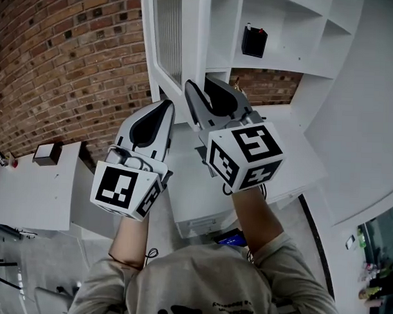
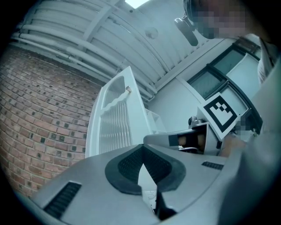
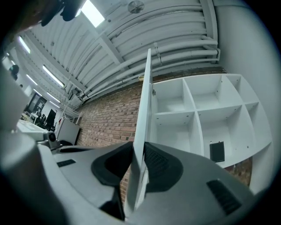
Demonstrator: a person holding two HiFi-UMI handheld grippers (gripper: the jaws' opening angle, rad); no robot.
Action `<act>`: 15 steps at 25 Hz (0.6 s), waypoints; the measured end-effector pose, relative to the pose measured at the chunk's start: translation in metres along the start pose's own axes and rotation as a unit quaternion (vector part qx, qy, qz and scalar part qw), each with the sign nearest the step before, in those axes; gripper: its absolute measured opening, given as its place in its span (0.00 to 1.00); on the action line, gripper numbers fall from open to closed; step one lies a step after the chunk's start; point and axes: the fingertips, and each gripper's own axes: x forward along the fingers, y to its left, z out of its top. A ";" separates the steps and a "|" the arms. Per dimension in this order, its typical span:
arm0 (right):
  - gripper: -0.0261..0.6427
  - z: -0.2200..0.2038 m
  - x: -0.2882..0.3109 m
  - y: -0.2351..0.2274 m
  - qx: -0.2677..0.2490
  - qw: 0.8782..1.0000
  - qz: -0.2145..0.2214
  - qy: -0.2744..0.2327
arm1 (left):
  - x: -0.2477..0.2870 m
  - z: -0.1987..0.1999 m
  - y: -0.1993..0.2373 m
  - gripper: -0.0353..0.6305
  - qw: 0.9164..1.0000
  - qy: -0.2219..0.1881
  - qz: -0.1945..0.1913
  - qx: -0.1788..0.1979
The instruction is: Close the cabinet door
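The white cabinet door (image 1: 178, 43) stands open, edge-on to me, with a ribbed panel in its frame (image 2: 116, 123). My right gripper (image 1: 208, 99) straddles the door's lower free edge. In the right gripper view the door (image 3: 145, 101) runs straight between the two pads, and the right gripper (image 3: 139, 151) is shut on it. My left gripper (image 1: 160, 120) sits just left of the door, beside its face. Its fingertips meet with nothing between them (image 2: 142, 149). The right gripper's marker cube (image 2: 221, 112) shows in the left gripper view.
The open cabinet has white shelf compartments (image 3: 197, 110), and a small black box (image 3: 217, 151) sits in a lower one (image 1: 254, 40). A brick wall (image 1: 65, 58) lies left of the door. A white counter (image 1: 293, 150) runs below the cabinet, and a white table (image 1: 34, 192) stands at left.
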 end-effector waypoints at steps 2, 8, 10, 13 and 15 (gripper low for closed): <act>0.18 -0.001 -0.003 -0.013 0.003 1.000 0.005 0.002 | 0.014 -0.004 -0.005 0.06 1.000 0.000 -0.001 -0.001; 0.17 -0.004 -0.006 -0.049 0.031 0.999 0.044 -0.001 | 0.060 -0.012 -0.019 0.06 1.000 0.000 -0.006 -0.001; 0.17 -0.005 -0.006 -0.063 0.028 0.999 0.043 -0.005 | 0.071 -0.017 -0.024 0.06 1.000 0.002 -0.008 -0.002; 0.17 -0.009 -0.005 -0.082 0.038 0.998 0.051 -0.010 | 0.085 -0.027 -0.028 0.06 1.000 0.010 -0.009 -0.001; 0.17 -0.011 -0.003 -0.095 0.041 0.997 0.059 -0.012 | 0.094 -0.032 -0.028 0.06 1.000 0.013 -0.008 0.000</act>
